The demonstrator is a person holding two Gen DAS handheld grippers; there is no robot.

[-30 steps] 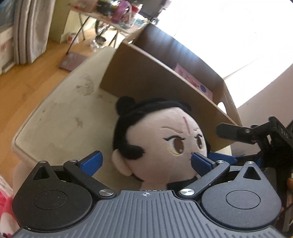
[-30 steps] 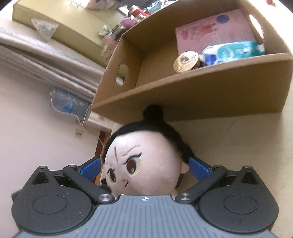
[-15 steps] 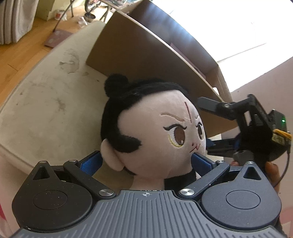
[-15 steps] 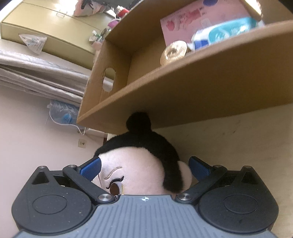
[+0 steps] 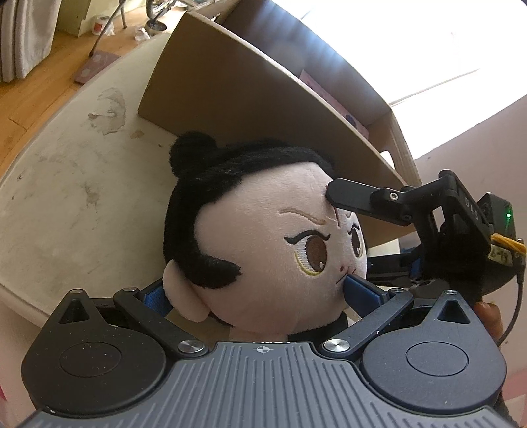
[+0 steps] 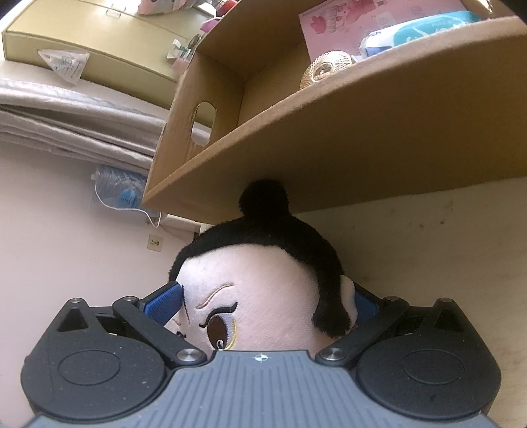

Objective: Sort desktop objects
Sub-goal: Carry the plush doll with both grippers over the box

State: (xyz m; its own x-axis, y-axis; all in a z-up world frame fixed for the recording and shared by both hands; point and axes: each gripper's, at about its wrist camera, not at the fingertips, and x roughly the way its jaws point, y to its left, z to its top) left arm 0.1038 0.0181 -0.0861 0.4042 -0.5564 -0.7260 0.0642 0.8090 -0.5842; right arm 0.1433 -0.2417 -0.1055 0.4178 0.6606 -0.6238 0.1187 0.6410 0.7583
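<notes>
Plush doll (image 5: 263, 250) fills the left wrist view, its big soft head wedged between the blue pads of the left tongs (image 5: 257, 289), which are closed on it at ear and mouth level. Just ahead of these tongs stands the tall near wall of the cardboard box (image 5: 250, 98), resting on the pale surface (image 5: 66, 197). From the right side the right tongs (image 5: 355, 200) reach in, one black finger pressing on the doll's forehead.

Risk here, as I judge it: two tongs pulling on one squashy head can work against each other, and the plush may twist or pop out of a pad, since the stuffing gives under pressure.

Seen from the right wrist, the right tongs (image 6: 263, 303) pinch the doll (image 6: 263, 296) across brow and ear, gripping it low on the pads. The doll's topknot sits right under the box wall (image 6: 362, 138), which rises straight ahead of the tongs. Inside, past that wall, lie a gold round item (image 6: 326, 66), a pink card (image 6: 355, 23) and a blue-white packet (image 6: 421, 29).

Lifting too little before moving forward would likely jam the head against the wall and shove the light box along the surface; dropping it in carelessly could land it on the items inside
</notes>
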